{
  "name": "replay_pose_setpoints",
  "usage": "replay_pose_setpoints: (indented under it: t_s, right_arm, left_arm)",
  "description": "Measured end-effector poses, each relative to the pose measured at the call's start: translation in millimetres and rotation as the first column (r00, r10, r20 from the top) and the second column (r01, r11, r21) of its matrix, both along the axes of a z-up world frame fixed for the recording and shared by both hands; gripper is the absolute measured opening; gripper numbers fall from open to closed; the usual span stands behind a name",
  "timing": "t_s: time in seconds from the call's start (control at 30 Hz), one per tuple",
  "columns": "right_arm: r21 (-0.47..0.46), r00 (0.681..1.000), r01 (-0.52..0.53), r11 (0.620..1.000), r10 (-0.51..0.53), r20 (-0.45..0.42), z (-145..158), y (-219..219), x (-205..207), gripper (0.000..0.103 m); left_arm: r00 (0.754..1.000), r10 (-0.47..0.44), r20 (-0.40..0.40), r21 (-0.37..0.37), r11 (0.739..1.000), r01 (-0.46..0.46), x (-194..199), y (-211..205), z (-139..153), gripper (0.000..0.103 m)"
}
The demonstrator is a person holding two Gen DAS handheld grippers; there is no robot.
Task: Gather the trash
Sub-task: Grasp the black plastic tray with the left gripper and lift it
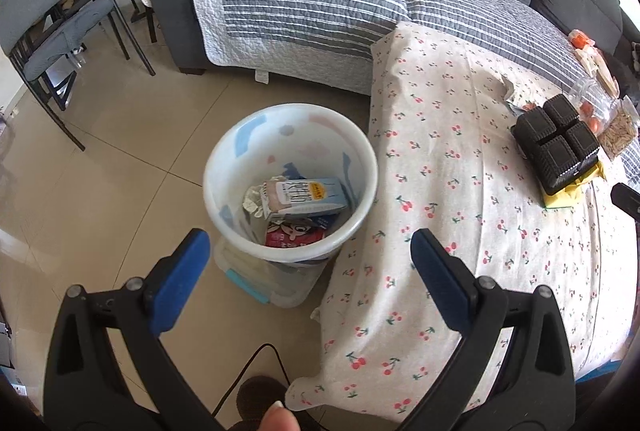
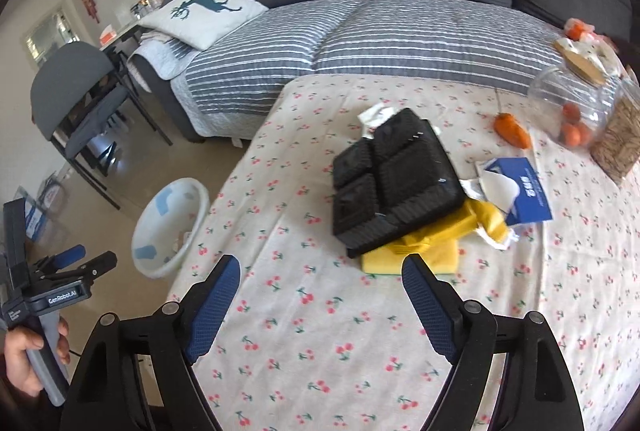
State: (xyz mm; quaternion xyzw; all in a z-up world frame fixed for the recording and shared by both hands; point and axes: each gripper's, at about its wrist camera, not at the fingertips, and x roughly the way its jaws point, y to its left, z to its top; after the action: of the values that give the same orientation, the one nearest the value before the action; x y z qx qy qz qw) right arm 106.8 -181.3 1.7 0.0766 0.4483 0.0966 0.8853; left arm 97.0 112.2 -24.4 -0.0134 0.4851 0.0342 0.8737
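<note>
Reading "GenRobot.AI" on its body, the left tongs (image 2: 86,263) gaped wide and empty above one white bin (image 1: 290,183) holding one milk carton (image 1: 304,197). Right tongs (image 2: 320,307) gaped empty near one black tray (image 2: 394,183) on the tabletop (image 2: 304,311).

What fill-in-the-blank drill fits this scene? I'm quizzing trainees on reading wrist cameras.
1. The bin stands on the ____.
2. The black tray rests on a ____ sponge.
3. The milk carton lies inside the ____.
4. Both the left gripper and the right gripper have their jaws ____.

Missing words: floor; yellow; bin; open
</note>
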Motion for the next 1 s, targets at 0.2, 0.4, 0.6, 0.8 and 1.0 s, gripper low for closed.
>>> replay_pose_setpoints:
  t_s: [0.2,0.4,0.6,0.8,1.0]
  right_arm:
    - [-0.002,0.994,0.099,0.995,-0.099,-0.034,-4.9,-56.1,-11.5,0.085]
    - [-0.004,0.985,0.157,0.988,-0.157,-0.069,-14.4,-96.7,-22.4,0.085]
    - [-0.032,0.980,0.176,0.984,-0.179,-0.088,-22.9,-125.8,-33.1,0.085]
    - [-0.039,0.972,0.206,0.978,-0.209,-0.109,-30.2,-152.6,-38.6,0.085]
    - [-0.044,0.966,0.225,0.973,-0.229,-0.122,-35.7,-169.6,-36.3,0.085]
  left_arm:
    - [0.997,-0.072,-0.012,-0.035,0.997,0.071,13.0,-52.4,0.4,0.100]
    - [0.991,-0.128,-0.024,-0.108,0.986,0.125,29.1,-106.7,-1.3,0.100]
    - [0.987,-0.154,-0.048,-0.264,0.955,0.136,51.2,-148.4,-12.1,0.100]
    - [0.989,-0.146,-0.034,-0.414,0.902,0.119,75.8,-173.1,-24.2,0.092]
    - [0.988,-0.152,-0.034,-0.500,0.858,0.115,90.8,-187.2,-36.3,0.072]
